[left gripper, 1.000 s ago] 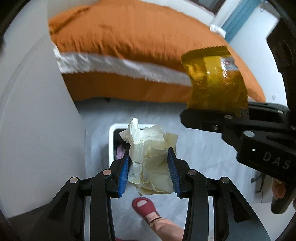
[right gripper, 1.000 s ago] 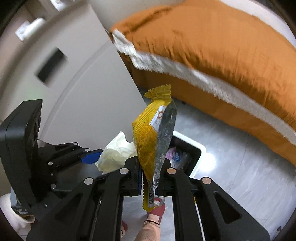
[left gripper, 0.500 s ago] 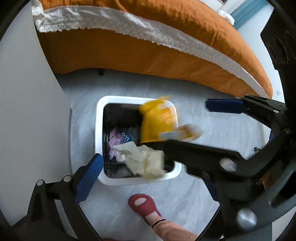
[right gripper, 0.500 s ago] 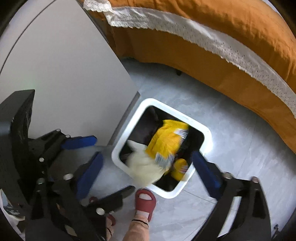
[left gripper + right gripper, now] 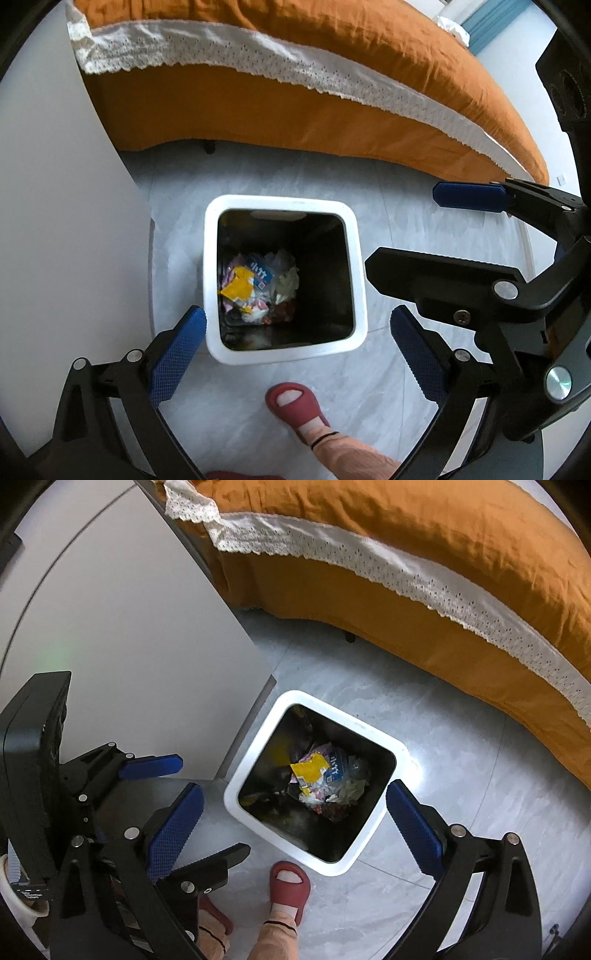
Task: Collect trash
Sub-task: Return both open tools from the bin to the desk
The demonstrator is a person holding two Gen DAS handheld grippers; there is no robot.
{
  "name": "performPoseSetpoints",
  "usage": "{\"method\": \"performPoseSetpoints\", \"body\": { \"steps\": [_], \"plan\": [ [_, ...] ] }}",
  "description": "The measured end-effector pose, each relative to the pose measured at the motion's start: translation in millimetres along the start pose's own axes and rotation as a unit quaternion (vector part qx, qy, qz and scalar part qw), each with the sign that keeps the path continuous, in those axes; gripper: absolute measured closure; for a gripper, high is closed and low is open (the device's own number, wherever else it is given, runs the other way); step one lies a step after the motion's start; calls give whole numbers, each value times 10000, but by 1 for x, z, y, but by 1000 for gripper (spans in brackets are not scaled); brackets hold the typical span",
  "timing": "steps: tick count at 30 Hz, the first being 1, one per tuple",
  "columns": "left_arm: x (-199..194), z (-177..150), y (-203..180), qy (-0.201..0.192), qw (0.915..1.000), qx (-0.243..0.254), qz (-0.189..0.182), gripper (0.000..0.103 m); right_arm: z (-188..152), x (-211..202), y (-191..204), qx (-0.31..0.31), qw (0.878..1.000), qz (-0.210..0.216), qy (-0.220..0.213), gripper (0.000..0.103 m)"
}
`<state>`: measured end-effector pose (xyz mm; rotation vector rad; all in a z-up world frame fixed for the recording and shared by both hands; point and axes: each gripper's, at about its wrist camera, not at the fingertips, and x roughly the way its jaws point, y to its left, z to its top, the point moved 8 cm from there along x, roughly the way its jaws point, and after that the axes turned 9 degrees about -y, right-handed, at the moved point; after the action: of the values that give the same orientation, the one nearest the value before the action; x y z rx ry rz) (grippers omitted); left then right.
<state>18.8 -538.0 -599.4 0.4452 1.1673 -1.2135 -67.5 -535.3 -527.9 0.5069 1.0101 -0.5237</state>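
1. Soft, even daylight fills the room, brightest on the pale floor [image 5: 461, 746].
2. A glare patch sits on the tiles beside the white bin [image 5: 400, 751].
3. The bin's inside is dark, its trash dimly lit.
4. Both views are sharp, with fisheye bending of the orange bedspread [image 5: 332, 55] and black corners.

The floor [image 5: 280, 184] is pale grey marbled tile, glossy, with a bright glare patch near the bed in the right wrist view. A bed [image 5: 332, 122] runs across the top, draped in an orange cover [image 5: 424, 528] with a white lace band [image 5: 258, 48]. A white cabinet [image 5: 122, 627] stands at the left. A blue curtain [image 5: 487, 27] shows in the far corner beside a white wall [image 5: 524, 44].
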Motion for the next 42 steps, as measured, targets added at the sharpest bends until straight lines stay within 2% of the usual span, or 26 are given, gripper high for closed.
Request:
{"method": "performPoseSetpoints", "body": {
  "steps": [8,12,21,26,32,37,41,42],
  "plan": [
    [-63,25,-12,-324,9994,37,125,5,20,-57,20,-61,9996,89,-262,5],
    [-113,40,-24,-608,9979,23,207,5,33,-95,36,-120,9987,185,-466,5],
    [-231,66,-55,-1293,9901,127,535,5,74,-206,84,-402,9900,514,-1252,5],
    [-294,75,-60,-1630,9829,87,855,5,99,-265,120,-759,9778,708,-1818,5],
    [-369,83,-53,-2125,9677,-110,1349,5,124,-317,171,-1248,9578,1247,-2267,5],
    [-430,78,-40,-2581,9480,-395,1821,5,142,-342,221,-1751,9350,1664,-2597,5],
    [-469,66,-22,-2743,9323,-660,2264,5,149,-360,261,-1997,9158,2112,-2773,5],
    [-481,60,-16,-2821,9257,-763,2402,5,150,-363,271,-2060,9117,2220,-2776,5]
  ]
}}
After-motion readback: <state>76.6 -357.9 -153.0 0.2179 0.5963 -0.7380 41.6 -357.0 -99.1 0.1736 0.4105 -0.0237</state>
